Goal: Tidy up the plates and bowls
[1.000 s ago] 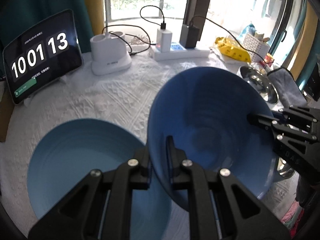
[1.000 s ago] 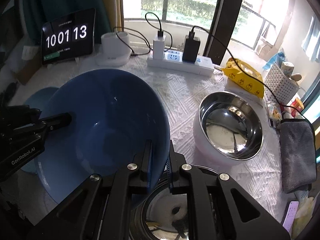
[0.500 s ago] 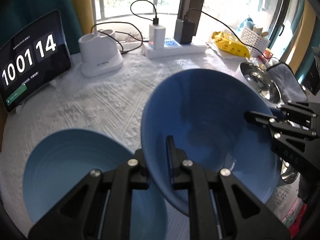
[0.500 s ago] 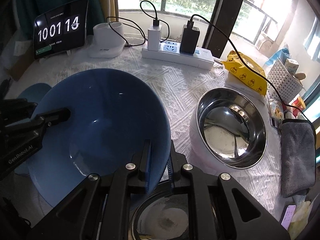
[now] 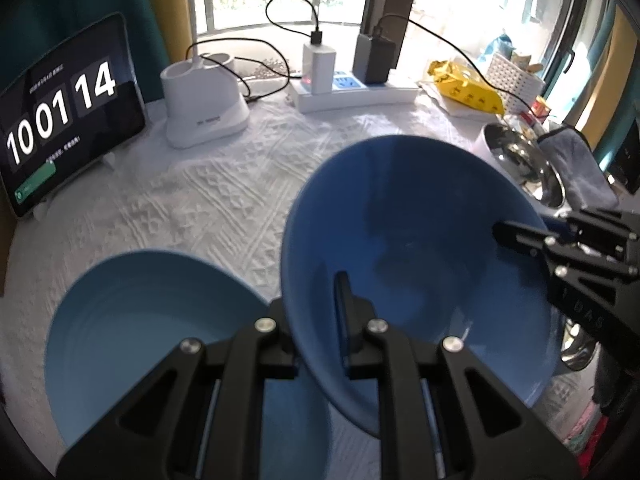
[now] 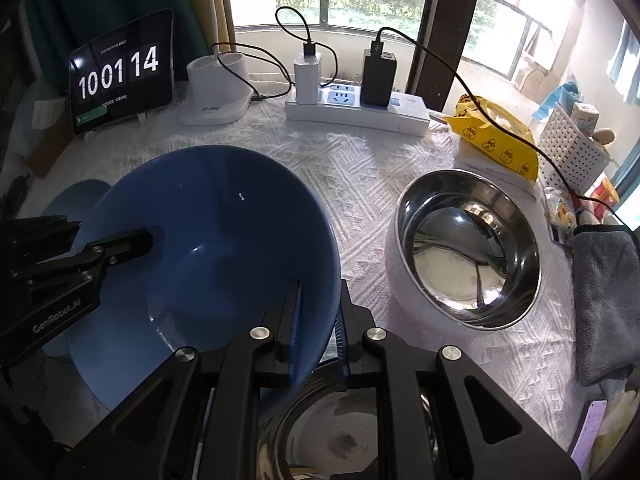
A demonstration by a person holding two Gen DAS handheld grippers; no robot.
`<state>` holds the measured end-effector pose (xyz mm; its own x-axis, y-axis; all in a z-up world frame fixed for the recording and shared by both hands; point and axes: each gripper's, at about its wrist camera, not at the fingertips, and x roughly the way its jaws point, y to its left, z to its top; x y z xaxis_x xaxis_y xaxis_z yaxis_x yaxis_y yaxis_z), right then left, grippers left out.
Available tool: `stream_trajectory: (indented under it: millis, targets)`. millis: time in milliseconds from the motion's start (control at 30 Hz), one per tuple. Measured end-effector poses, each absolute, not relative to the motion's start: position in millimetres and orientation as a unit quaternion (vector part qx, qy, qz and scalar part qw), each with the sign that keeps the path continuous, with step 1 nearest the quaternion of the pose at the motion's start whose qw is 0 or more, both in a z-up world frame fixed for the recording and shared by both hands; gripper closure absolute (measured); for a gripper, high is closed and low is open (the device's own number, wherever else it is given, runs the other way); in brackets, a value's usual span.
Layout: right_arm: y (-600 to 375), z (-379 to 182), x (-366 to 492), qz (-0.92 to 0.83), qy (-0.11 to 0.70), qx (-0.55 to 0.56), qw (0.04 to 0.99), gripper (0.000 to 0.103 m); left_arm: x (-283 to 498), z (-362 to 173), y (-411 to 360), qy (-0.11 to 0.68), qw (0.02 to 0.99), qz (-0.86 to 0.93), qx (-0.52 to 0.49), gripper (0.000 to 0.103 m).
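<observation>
We hold the bowl above the tabletop, left gripper and right gripper each clamped on opposite rims. Let's keep it level and lower it squarely onto the plate.

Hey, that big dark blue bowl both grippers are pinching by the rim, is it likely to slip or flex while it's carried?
The dark blue bowl looks rigid: its rim keeps a clean curve under the left gripper and right gripper. Its glossy highlights suggest a smooth surface, so thin rim pinches might slip. Tilted, it would probably swing if one side let go.
</observation>
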<state>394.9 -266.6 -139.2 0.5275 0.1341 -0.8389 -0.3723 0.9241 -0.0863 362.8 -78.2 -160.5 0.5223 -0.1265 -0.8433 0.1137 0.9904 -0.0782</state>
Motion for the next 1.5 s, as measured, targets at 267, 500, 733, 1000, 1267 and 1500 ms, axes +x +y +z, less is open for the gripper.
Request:
stream_trajectory:
  millis: [267,500,733,1000,1267,1500]
  targets:
    - [-273,-136,397,0.141,0.463,-0.127,0.866,0.087,364,-159,-78,0.482,0.873,-0.069,-0.008,0.089]
    - [-270,-132,393,0.159,0.456,-0.105,0.869,0.073,361,-145,-65,0.465,0.883,-0.054,-0.021,0.088]
    - [-266,-123,389,0.159,0.445,-0.104,0.875,0.064,352,-131,-63,0.445,0.893,-0.053,-0.035,0.086]
    - [-272,-104,377,0.162,0.424,-0.09,0.887,0.051,335,-109,-60,0.406,0.911,-0.055,-0.052,0.081]
    - [-282,-84,362,0.162,0.404,-0.079,0.897,0.046,315,-89,-70,0.375,0.923,-0.066,-0.058,0.019]
    - [-292,-74,349,0.162,0.394,-0.073,0.902,0.041,303,-82,-80,0.372,0.923,-0.072,-0.066,0.01]
